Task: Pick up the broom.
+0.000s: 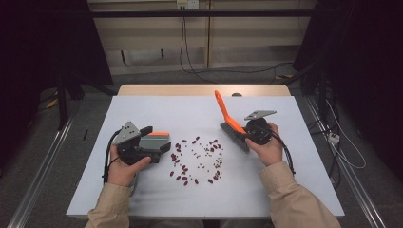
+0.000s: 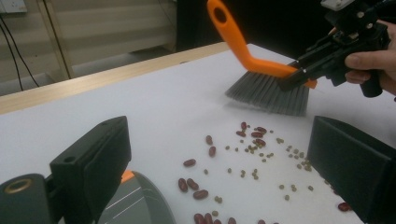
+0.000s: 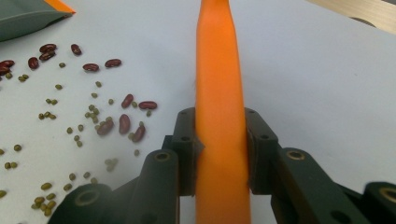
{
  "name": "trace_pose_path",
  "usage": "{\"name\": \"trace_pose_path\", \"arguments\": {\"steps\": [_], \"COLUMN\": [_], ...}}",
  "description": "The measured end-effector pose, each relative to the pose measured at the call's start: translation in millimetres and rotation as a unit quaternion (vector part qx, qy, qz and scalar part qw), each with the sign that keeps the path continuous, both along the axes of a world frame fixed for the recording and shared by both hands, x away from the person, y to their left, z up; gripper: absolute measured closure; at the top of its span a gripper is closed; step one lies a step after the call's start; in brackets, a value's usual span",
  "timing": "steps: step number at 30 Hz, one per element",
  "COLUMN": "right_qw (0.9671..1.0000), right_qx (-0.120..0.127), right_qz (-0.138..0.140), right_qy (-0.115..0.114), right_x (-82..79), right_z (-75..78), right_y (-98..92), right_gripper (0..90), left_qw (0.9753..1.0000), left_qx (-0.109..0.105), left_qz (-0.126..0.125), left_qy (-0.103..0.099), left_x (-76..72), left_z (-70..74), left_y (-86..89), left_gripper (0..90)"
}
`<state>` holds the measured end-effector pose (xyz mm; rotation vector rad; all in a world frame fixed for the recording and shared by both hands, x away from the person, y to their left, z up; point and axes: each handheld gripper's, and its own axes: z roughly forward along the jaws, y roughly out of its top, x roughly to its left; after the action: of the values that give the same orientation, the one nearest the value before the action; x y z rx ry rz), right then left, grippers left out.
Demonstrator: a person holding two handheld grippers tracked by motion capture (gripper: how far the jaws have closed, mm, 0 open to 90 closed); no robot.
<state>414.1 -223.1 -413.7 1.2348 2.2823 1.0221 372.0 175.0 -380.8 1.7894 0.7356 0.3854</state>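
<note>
White table: R gripper clamping orange brush, L gripper gripping dustpan (beans between).

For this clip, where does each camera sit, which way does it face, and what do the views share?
High view: above the person's side, looking forward and down on the table; forearms, both hands and grippers show.
Left gripper view: rides the left gripper, facing the brush across the beans; the other hand shows.
Right gripper view: rides the right gripper, looking along the brush handle.
Shared: brush, beans and dustpan.
</note>
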Motion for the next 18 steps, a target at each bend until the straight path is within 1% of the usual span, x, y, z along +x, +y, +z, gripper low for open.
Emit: {"name": "trace_pose_path", "arguments": {"steps": [2,4,6,9,13,16,18], "right_qw": [1.0,1.0,1.0,0.9998,0.9993,0.9992,0.9988], "right_qx": [0.001,-0.002,0.006,0.014,0.034,0.036,0.043], "right_qz": [0.001,0.007,0.002,-0.004,-0.012,-0.014,-0.014], "right_qy": [0.0,-0.007,-0.007,-0.015,-0.009,-0.011,-0.016], "right_x": [1.7,2.9,4.0,5.9,8.0,8.6,8.8], "right_z": [-2.1,-4.1,-5.7,-7.9,-11.7,-13.2,-12.6], "right_y": [4.9,9.1,11.4,12.4,10.7,11.6,13.1], "right_gripper": [70.3,70.0,69.6,68.6,66.8,64.2,61.7], "left_qw": [1.0,1.0,1.0,1.0,1.0,1.0,1.0], "left_qx": [0.0,0.002,0.003,0.004,0.005,0.006,0.005], "left_qz": [-0.001,-0.001,-0.001,0.0,0.001,0.002,0.003], "left_qy": [-0.001,0.002,0.001,0.0,0.0,-0.002,-0.002], "left_x": [-0.2,-0.7,-0.6,-1.1,-1.1,-0.5,-0.4], "left_z": [-0.9,-1.6,-2.4,-2.3,-2.3,-2.5,-2.4], "left_y": [1.0,1.3,1.8,1.8,1.8,2.0,2.2], "left_gripper": [6.4,6.4,6.4,6.5,6.7,6.7,6.9]}}
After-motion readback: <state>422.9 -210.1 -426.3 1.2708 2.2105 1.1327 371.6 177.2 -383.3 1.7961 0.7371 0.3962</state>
